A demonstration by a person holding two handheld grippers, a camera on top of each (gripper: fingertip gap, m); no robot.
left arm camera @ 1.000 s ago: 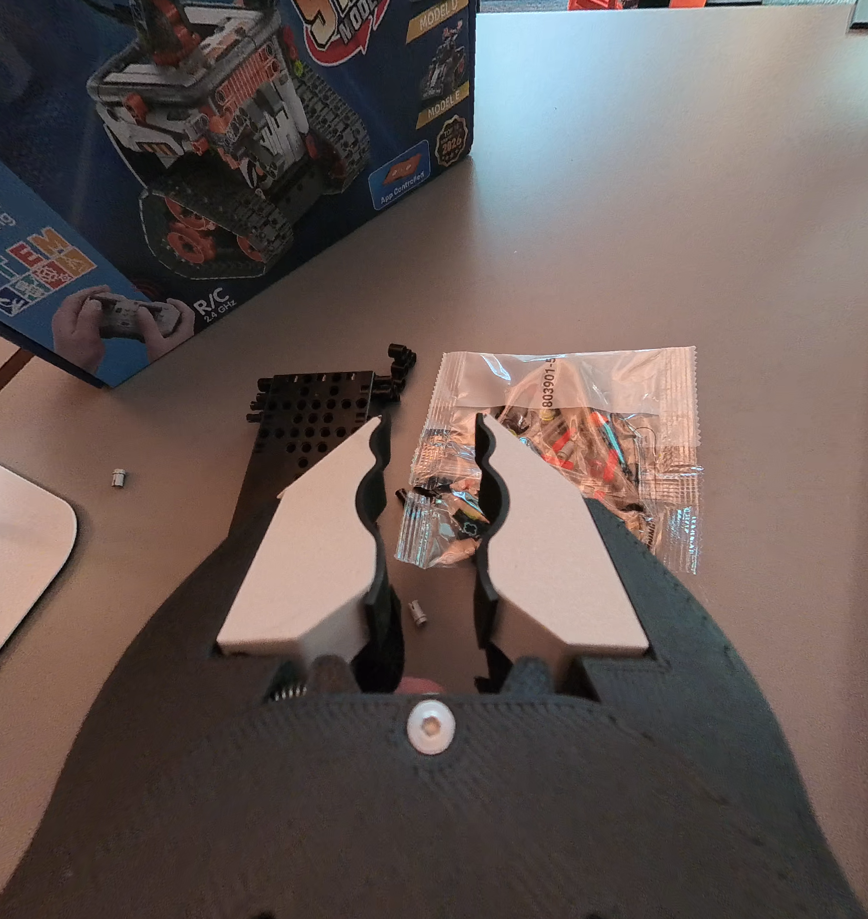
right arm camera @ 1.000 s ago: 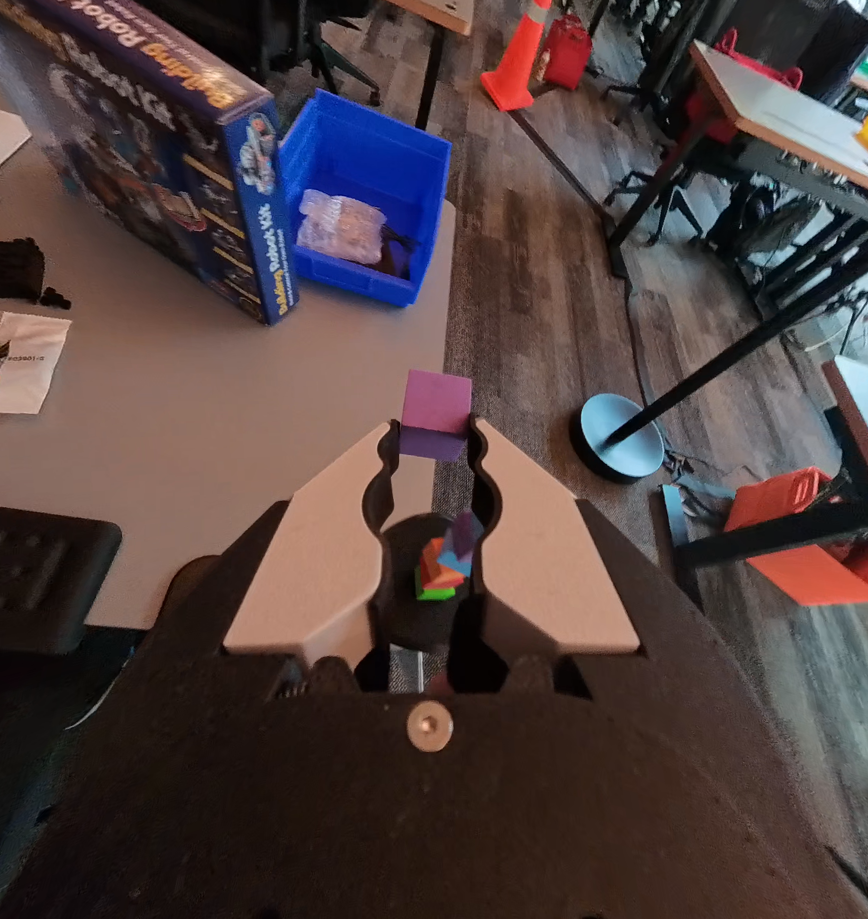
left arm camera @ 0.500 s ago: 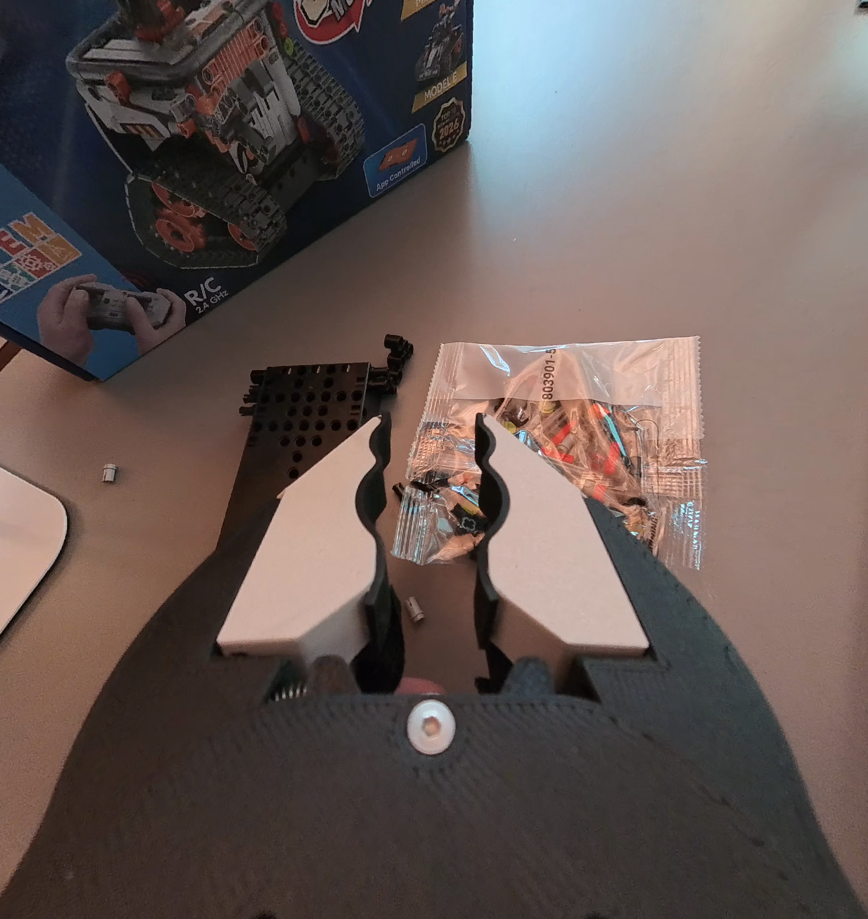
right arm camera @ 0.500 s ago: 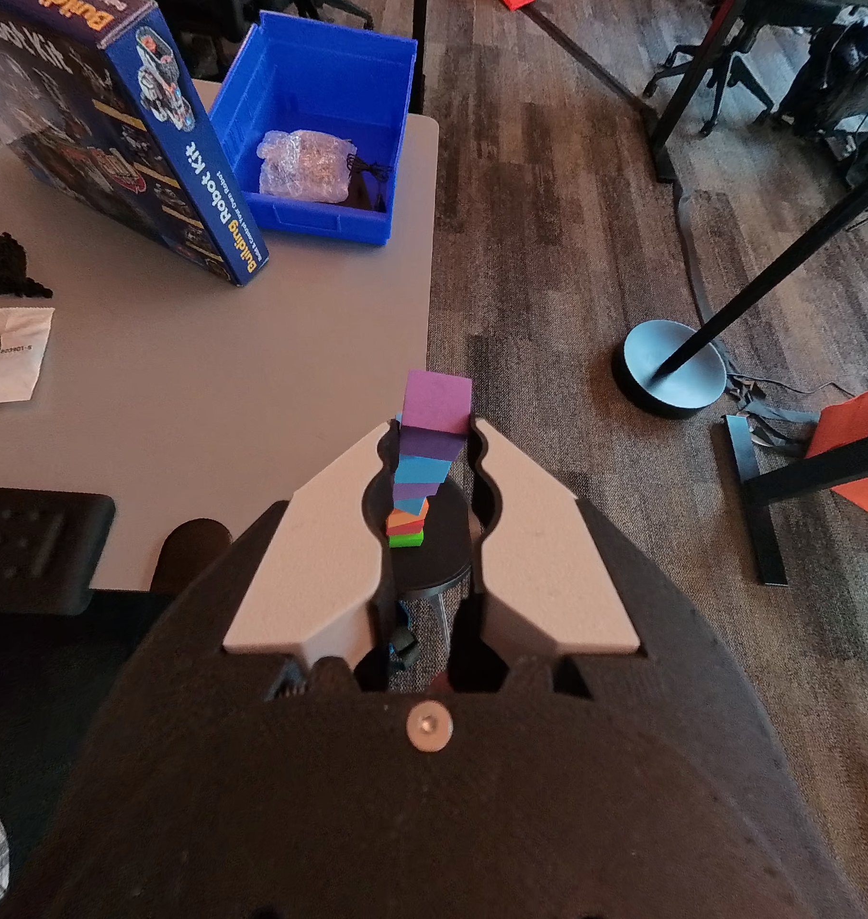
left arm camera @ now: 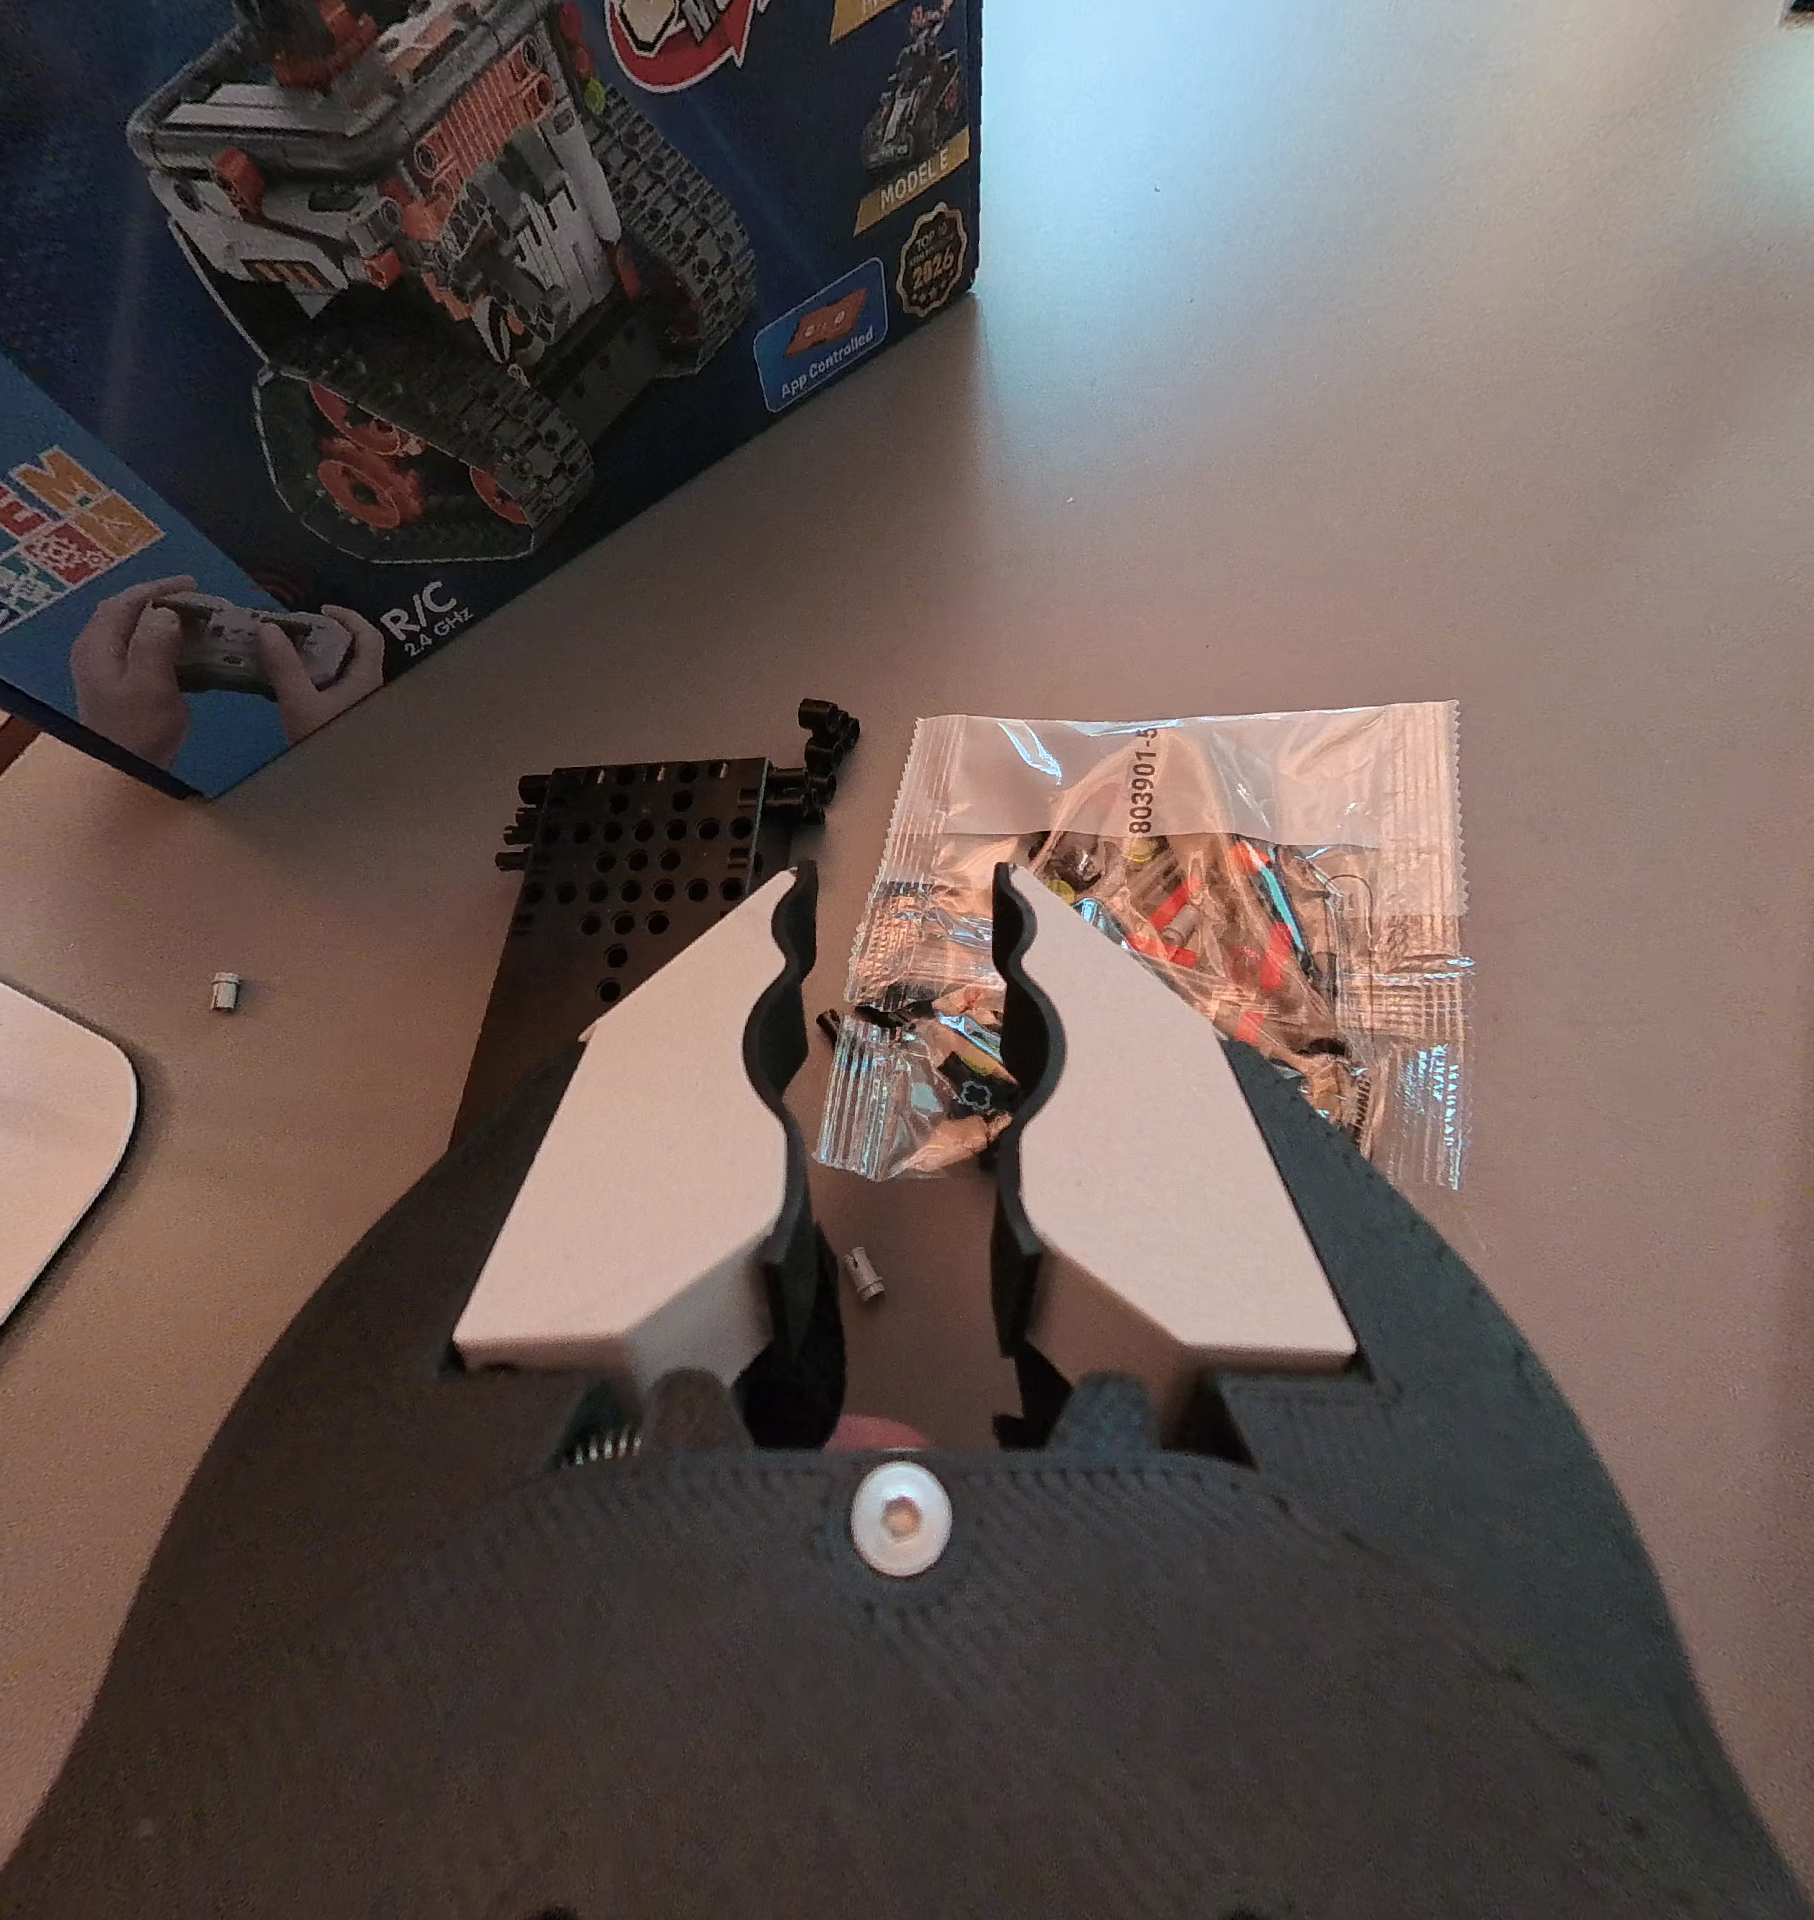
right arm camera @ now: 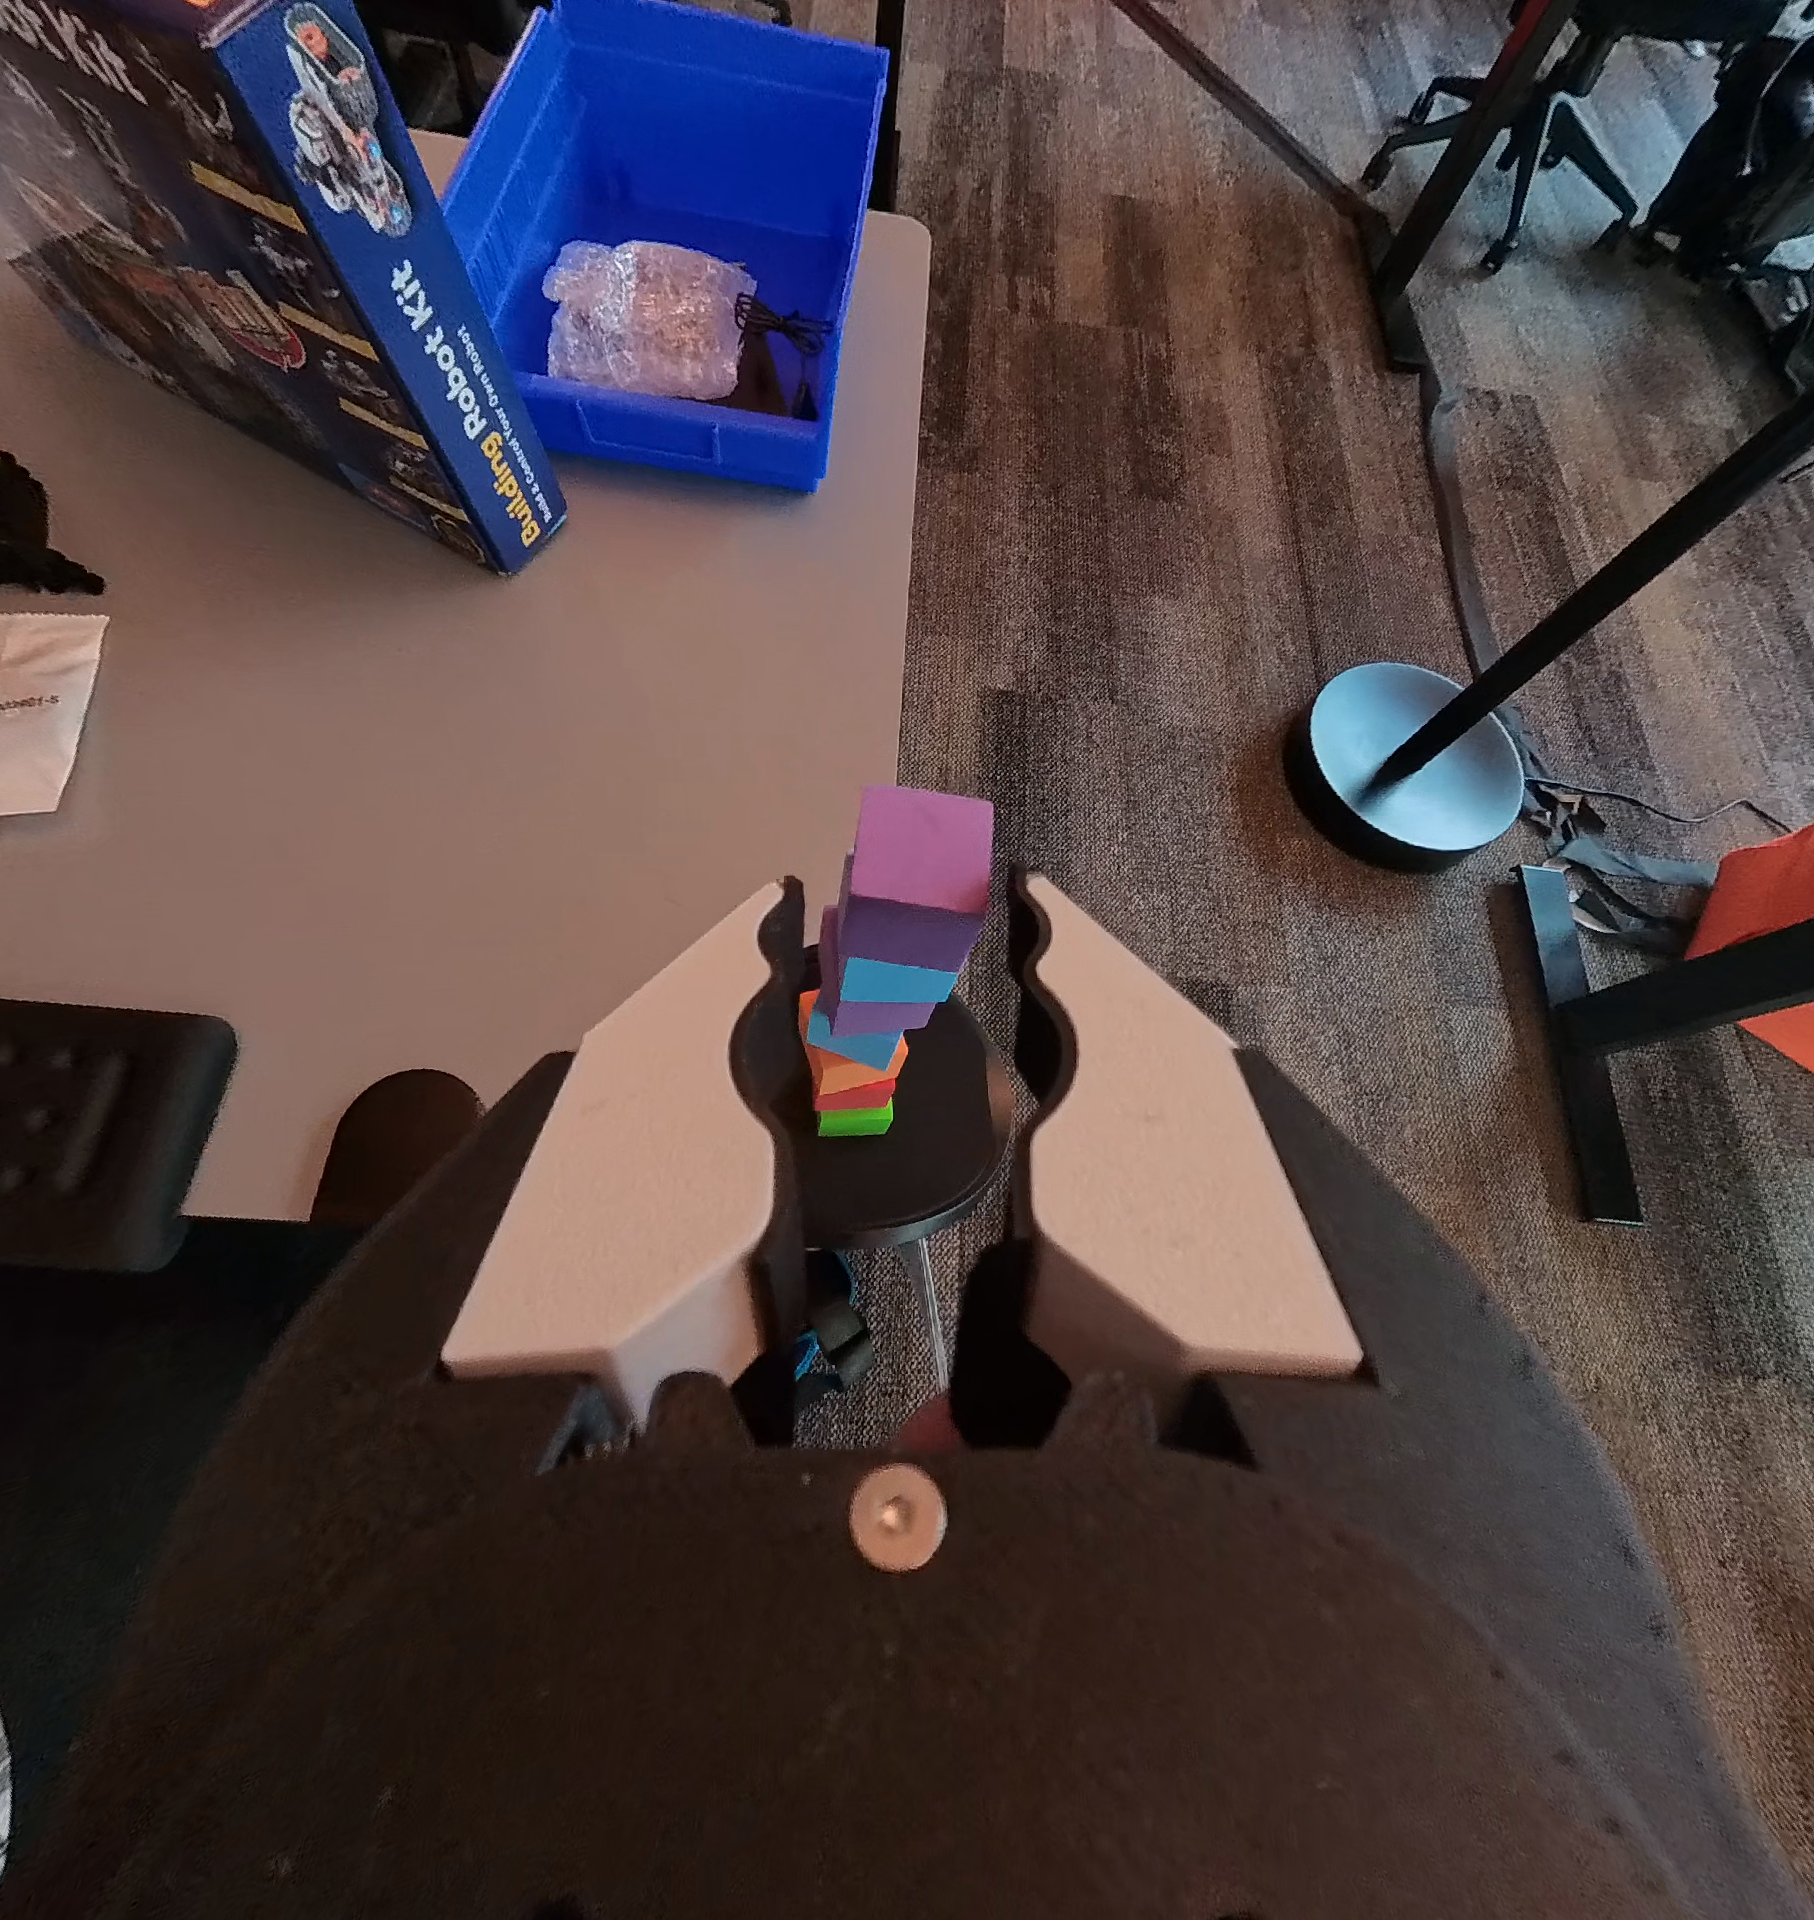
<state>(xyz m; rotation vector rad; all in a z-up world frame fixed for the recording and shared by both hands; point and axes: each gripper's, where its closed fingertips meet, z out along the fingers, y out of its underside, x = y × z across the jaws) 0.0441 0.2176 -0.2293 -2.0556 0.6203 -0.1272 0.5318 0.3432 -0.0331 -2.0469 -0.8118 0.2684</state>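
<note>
My right gripper [right arm camera: 908, 883] is open, its fingers either side of a purple block [right arm camera: 924, 847] with a gap on each side. The block tops a leaning stack of coloured blocks [right arm camera: 872, 1039] on a small round black stool [right arm camera: 924, 1164] beside the table. My left gripper [left arm camera: 903, 878] is open and empty, hovering over the grey table [left arm camera: 1402, 468]. Below it lie a clear bag of small parts [left arm camera: 1246, 935], a black perforated plate [left arm camera: 643, 862] and a small grey pin [left arm camera: 864, 1270] between the fingers.
A blue toy-kit box [left arm camera: 415, 312] stands at the back left, also in the right wrist view [right arm camera: 383, 312], next to a blue bin [right arm camera: 674, 208] holding bubble wrap. Another grey pin [left arm camera: 225, 990] and a white rounded board [left arm camera: 20, 1122] lie left. A stand base [right arm camera: 1412, 769] sits on the floor. Tip to tip, the grippers are about 55 cm apart.
My right gripper carried the purple block over the stack, then opened and let go of it on top. The left gripper drifted slightly and stayed open.
</note>
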